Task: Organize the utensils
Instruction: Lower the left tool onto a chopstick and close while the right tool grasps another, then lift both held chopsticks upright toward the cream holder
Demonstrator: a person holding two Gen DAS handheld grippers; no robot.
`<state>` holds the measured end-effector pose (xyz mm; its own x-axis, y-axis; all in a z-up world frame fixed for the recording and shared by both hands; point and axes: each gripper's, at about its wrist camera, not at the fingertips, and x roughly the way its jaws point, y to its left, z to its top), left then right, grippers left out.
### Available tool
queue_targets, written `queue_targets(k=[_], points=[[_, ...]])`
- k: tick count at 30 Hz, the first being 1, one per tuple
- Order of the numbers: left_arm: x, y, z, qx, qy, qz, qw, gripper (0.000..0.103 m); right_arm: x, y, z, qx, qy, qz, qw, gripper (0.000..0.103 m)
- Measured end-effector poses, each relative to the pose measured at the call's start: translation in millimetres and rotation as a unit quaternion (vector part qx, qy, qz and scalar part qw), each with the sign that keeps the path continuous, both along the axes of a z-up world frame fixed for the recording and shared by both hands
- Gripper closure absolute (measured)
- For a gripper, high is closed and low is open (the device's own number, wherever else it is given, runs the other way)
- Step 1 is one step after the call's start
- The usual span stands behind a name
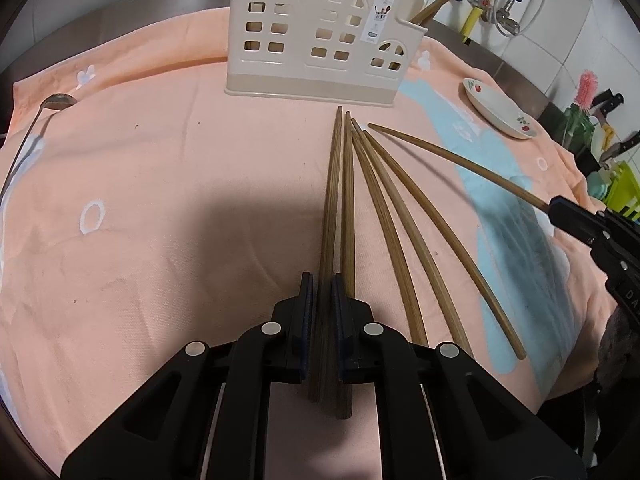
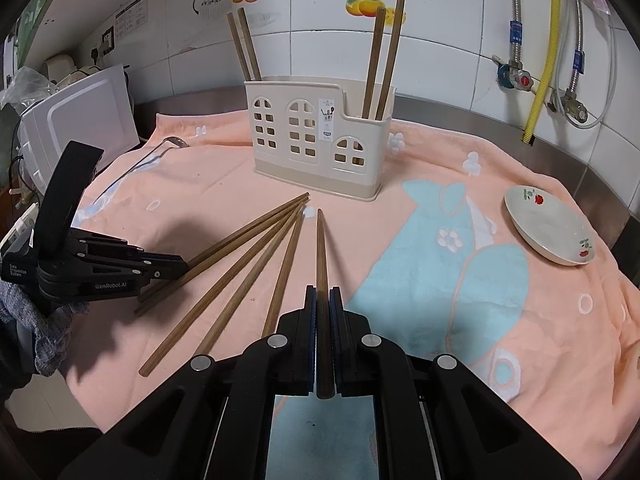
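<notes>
My left gripper (image 1: 320,280) is shut on a brown wooden chopstick (image 1: 333,200) that points at the beige utensil holder (image 1: 320,40). A second chopstick (image 1: 348,200) lies tight against it, by the right finger. From the right wrist view the left gripper (image 2: 182,266) sits low on the left. My right gripper (image 2: 322,292) is shut on another chopstick (image 2: 320,248), its tip near the holder (image 2: 316,140). It enters the left wrist view at the right edge (image 1: 560,208). Loose chopsticks (image 2: 224,292) fan out on the towel between the two grippers. Chopsticks (image 2: 384,56) stand in the holder's end compartments.
An orange towel (image 2: 440,280) covers the steel counter. A metal spoon (image 1: 58,102) lies at its far left. A white flowered dish (image 2: 548,228) sits on the right. A microwave (image 2: 76,120) stands left, pipes and valves (image 2: 516,76) on the tiled wall, knives (image 1: 612,100) far right.
</notes>
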<state>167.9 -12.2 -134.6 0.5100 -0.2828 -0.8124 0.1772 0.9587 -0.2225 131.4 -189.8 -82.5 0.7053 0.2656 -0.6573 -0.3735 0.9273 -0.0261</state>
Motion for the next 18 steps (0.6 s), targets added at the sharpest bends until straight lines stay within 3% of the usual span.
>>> queue_targets(k=[18], points=[[0.4, -3.4, 9.4, 0.007, -0.002, -0.008, 0.9999, 0.097, 3.2, 3.7, 15.6, 0.004, -0.009, 0.002, 1.000, 0.097]])
